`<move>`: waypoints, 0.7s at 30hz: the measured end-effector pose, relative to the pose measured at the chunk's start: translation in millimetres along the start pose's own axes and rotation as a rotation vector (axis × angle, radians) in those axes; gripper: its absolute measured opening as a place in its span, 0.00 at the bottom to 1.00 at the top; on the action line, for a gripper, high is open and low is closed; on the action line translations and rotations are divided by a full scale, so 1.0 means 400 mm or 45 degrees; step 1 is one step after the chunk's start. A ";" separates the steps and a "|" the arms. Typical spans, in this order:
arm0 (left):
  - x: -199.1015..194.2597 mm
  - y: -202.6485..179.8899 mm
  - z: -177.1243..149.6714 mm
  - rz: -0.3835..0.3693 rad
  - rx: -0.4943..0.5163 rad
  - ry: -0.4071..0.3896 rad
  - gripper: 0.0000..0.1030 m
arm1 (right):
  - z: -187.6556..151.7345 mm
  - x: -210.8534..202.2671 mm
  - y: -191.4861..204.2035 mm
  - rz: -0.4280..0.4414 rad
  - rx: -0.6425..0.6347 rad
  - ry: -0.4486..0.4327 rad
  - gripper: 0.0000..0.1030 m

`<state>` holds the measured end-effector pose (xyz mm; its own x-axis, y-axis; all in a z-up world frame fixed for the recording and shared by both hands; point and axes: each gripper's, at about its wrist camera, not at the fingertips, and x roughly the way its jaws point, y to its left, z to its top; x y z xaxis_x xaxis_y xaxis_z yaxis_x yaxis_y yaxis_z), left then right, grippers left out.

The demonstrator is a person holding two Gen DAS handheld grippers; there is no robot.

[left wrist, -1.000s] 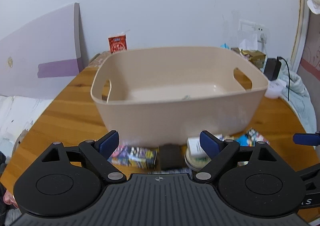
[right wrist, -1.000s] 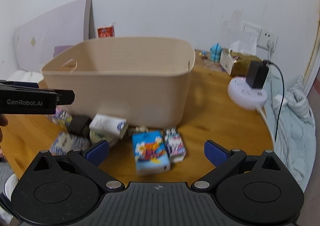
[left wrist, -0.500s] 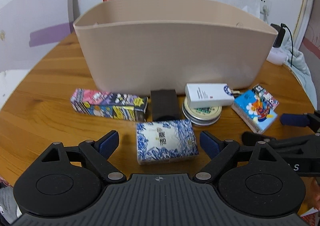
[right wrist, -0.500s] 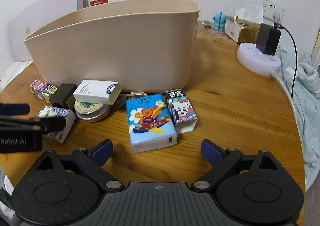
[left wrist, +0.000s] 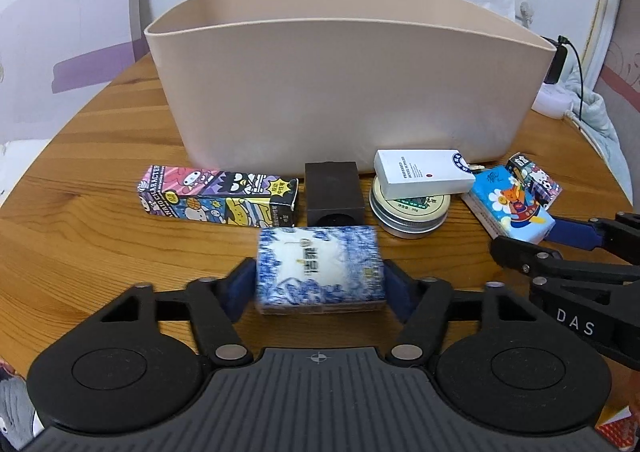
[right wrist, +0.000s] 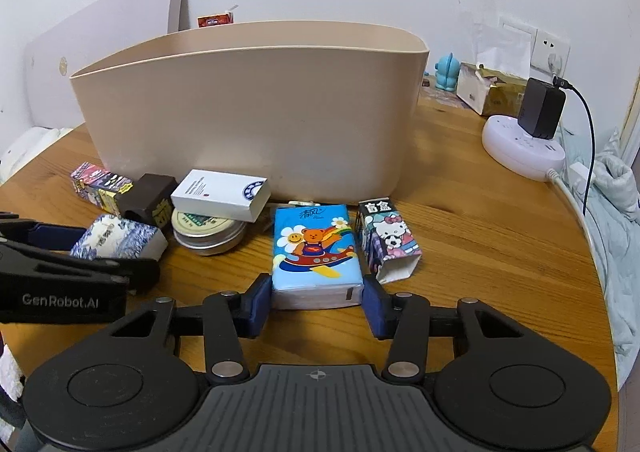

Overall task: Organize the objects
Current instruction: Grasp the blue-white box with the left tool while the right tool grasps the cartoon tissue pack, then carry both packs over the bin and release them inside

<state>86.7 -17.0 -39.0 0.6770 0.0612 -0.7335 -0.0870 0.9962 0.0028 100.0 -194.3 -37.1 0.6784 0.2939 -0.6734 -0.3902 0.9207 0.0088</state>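
A beige plastic bin [left wrist: 344, 92] stands on the round wooden table [left wrist: 100, 244], also in the right wrist view [right wrist: 248, 116]. My left gripper [left wrist: 320, 284] is shut on a blue-and-white patterned pack [left wrist: 318, 266], which also shows in the right wrist view [right wrist: 120, 240]. My right gripper [right wrist: 318, 302] is shut on a light blue bear tissue pack [right wrist: 316, 252], which also shows in the left wrist view [left wrist: 510, 208]. Both packs sit low at the table.
In front of the bin lie a long cartoon box [left wrist: 218, 196], a dark brown box [left wrist: 334, 194], a white box [left wrist: 424, 174] on a round tin [left wrist: 408, 210], and a Hello Kitty box [right wrist: 386, 238]. A white power hub [right wrist: 524, 140] with charger stands right.
Both grippers dropped from above the bin down to the table and closed, the left on the blue-and-white pack, the right on the bear tissue pack.
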 end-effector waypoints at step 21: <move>-0.132 0.047 0.018 -0.068 -0.072 -0.125 0.62 | 0.010 -0.165 0.007 -0.034 0.011 -0.195 0.41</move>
<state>54.3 -0.9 4.7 0.7499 0.0166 -0.6614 -0.0882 0.9933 -0.0751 56.4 -210.0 10.3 0.7758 0.3047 -0.5525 -0.3662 0.9305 -0.0010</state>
